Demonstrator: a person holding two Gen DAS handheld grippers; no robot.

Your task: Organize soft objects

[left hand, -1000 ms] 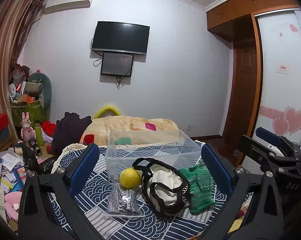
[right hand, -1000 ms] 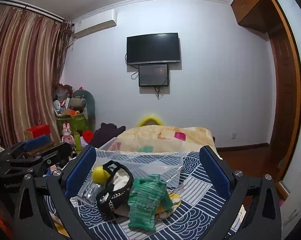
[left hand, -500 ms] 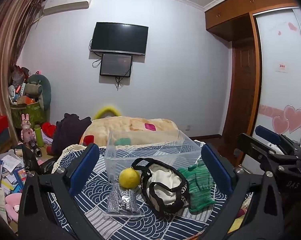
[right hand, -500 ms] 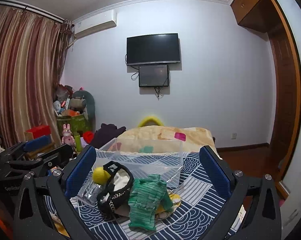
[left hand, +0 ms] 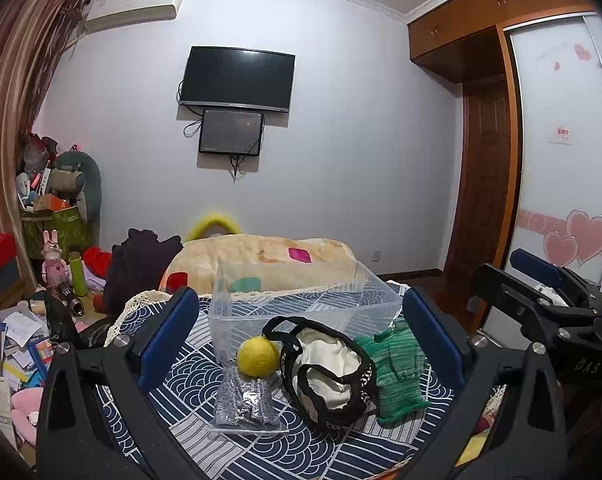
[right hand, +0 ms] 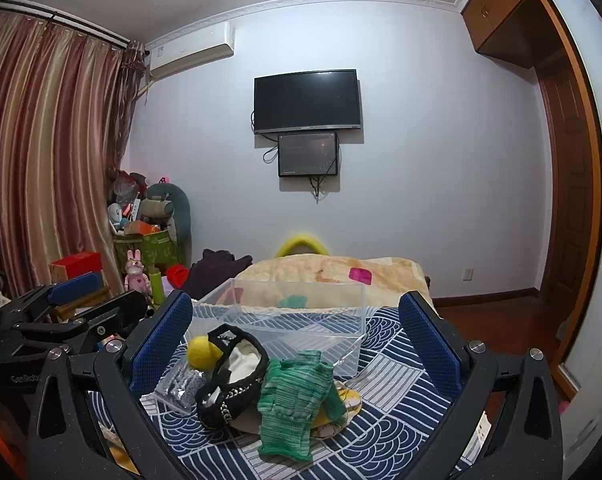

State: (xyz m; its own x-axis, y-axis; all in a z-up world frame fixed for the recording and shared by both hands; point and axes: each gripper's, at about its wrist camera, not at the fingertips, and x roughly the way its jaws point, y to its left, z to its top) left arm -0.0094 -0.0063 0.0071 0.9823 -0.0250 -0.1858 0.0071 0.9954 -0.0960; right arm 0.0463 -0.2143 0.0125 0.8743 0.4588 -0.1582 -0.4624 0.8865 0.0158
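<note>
As seen from the left wrist, the left hand-held gripper (left hand: 299, 334) is released, jaws wide apart and empty. Between its fingers, on the patterned surface (left hand: 189, 372), a yellow ball (left hand: 258, 357) touches the front wall of a clear bin (left hand: 301, 308); a silver pouch (left hand: 243, 402) lies just in front, a black-trimmed bag (left hand: 329, 372) and green knit garment (left hand: 397, 372) to its right.

From the right wrist, the right hand-held gripper (right hand: 297, 334) is likewise released and empty, above the garment (right hand: 295, 394), bag (right hand: 233, 380) and ball (right hand: 201, 353)
</note>
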